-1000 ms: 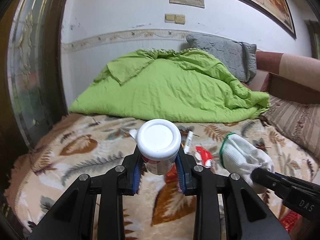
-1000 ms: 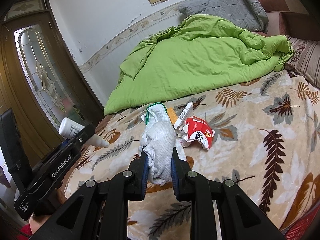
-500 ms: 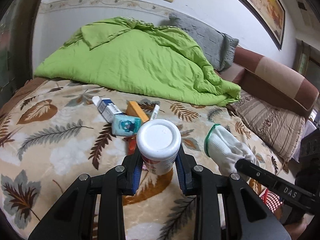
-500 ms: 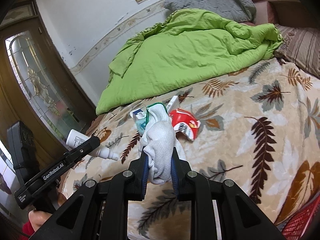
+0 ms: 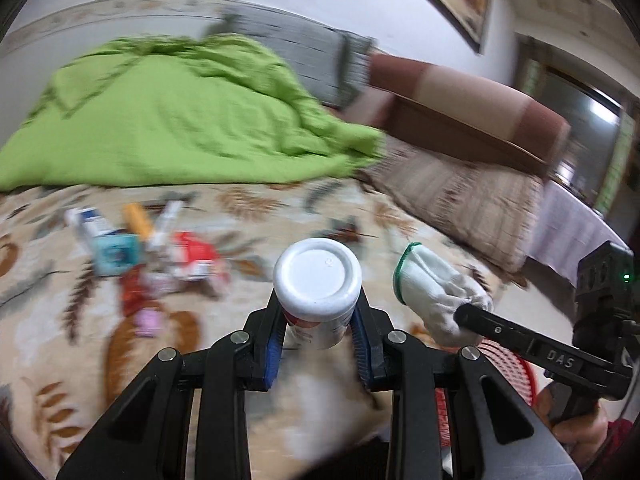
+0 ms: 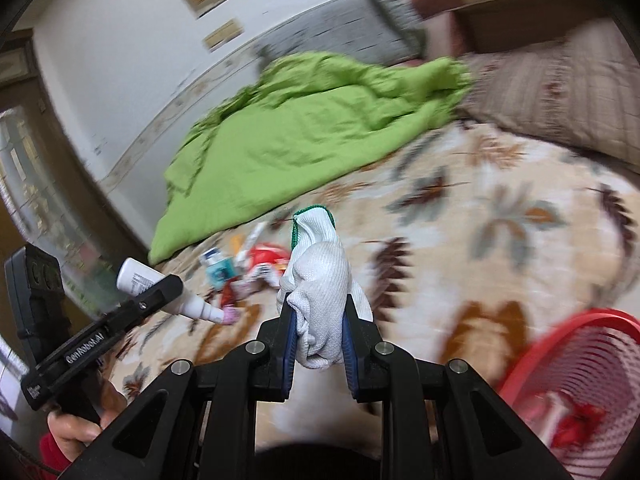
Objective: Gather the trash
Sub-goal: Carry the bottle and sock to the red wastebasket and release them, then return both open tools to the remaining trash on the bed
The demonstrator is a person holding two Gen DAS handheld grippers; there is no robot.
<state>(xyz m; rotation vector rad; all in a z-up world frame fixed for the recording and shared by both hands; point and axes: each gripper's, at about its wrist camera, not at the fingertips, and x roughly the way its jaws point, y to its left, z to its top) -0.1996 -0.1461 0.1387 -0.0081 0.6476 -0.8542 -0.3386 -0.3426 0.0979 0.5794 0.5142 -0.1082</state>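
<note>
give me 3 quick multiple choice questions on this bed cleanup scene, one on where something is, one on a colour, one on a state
1. Where is the red basket?
A. on the green blanket
B. low on the right, off the bed's edge
C. on the pillow

2. What colour is the cuff trim of the white glove?
A. green
B. blue
C. yellow

3. What are the left tongs doing?
A. hanging open
B. clamped on the white bottle
C. clamped on a red wrapper

Answers:
1 B, the basket sits at the lower right in the right wrist view.
2 A, a green band edges the glove's opening.
3 B, both pads press the bottle's sides.
</note>
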